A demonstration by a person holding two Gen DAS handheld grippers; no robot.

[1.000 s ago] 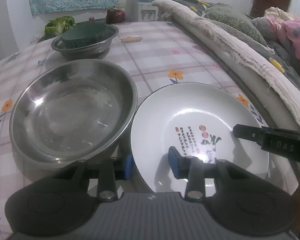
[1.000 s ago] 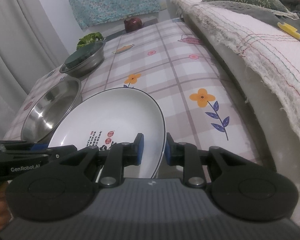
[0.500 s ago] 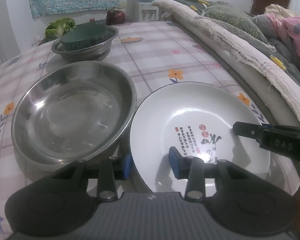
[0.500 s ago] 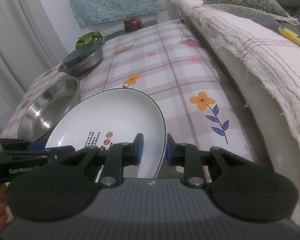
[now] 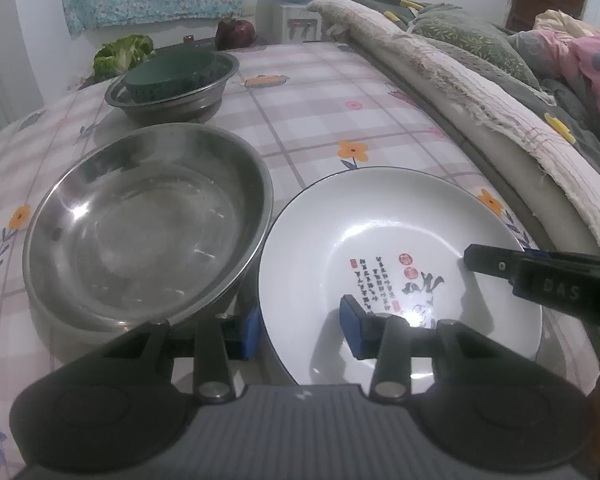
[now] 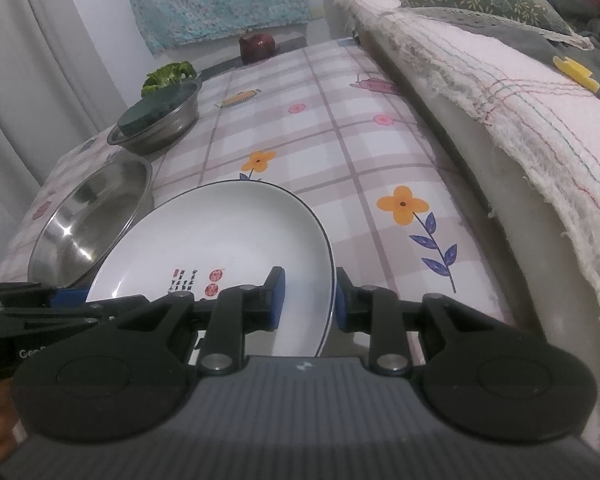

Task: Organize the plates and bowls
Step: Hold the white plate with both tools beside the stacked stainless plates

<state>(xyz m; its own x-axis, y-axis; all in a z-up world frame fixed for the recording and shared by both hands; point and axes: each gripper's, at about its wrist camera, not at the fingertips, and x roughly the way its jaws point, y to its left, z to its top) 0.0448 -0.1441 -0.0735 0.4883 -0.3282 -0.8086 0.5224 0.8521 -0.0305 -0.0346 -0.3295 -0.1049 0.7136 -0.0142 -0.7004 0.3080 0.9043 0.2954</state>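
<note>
The white plate (image 5: 400,240) is positioned on the checked tablecloth (image 5: 312,104), just beside the large steel bowl (image 5: 140,220). Its near rim is straddled by the left gripper (image 5: 300,330), jaws wide. Its right rim is bracketed by the right gripper (image 6: 310,300), jaws narrow; contact cannot be determined.

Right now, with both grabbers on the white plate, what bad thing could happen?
Both grippers straddle the plate rim with open jaws: left gripper at the near edge, right gripper at the side. If only one closes and lifts, the plate could tip and slip. The plate also sits right against the steel bowl, so lifting might knock it. The plate lies near the table edge, so a slip could send it off.
</note>
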